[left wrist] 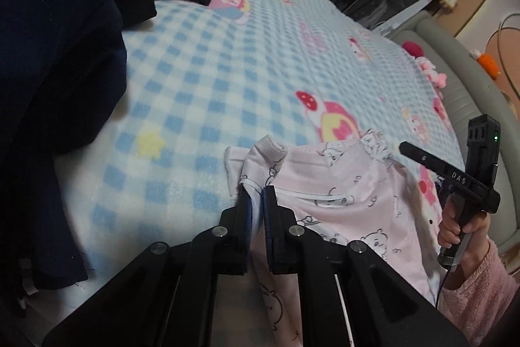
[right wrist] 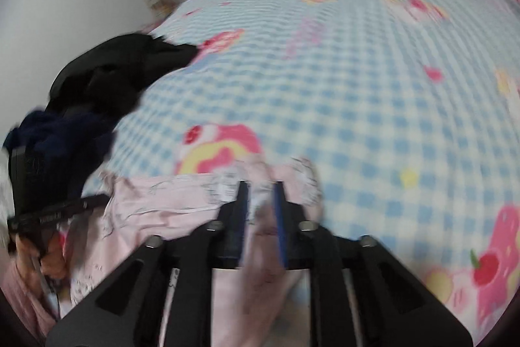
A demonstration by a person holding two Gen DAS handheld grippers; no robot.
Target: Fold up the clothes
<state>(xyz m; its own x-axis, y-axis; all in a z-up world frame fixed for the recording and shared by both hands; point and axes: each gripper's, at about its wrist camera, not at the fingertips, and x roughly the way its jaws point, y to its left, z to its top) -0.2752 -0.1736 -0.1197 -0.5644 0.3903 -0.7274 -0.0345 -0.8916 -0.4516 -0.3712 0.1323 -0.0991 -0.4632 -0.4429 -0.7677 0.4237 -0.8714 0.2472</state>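
The left gripper (left wrist: pixel 256 200) pinches the top edge of a thin pale-pink printed cotton garment (left wrist: pixel 341 184), and the right gripper (right wrist: pixel 260 197) nips the same edge further along. The garment hangs spread between them at the near side of the fluffy blue-checked blanket (left wrist: pixel 201 80), not yet folded. A rumpled heap of dark navy and black clothes (left wrist: pixel 58 38) lies unfolded nearby.

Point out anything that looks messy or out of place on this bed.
Dark clothes lie in a crumpled, unfolded heap at the left of the checked blanket. The pink printed garment hangs bunched between the left gripper and right gripper, one edge rolled over. Nothing looks damaged.
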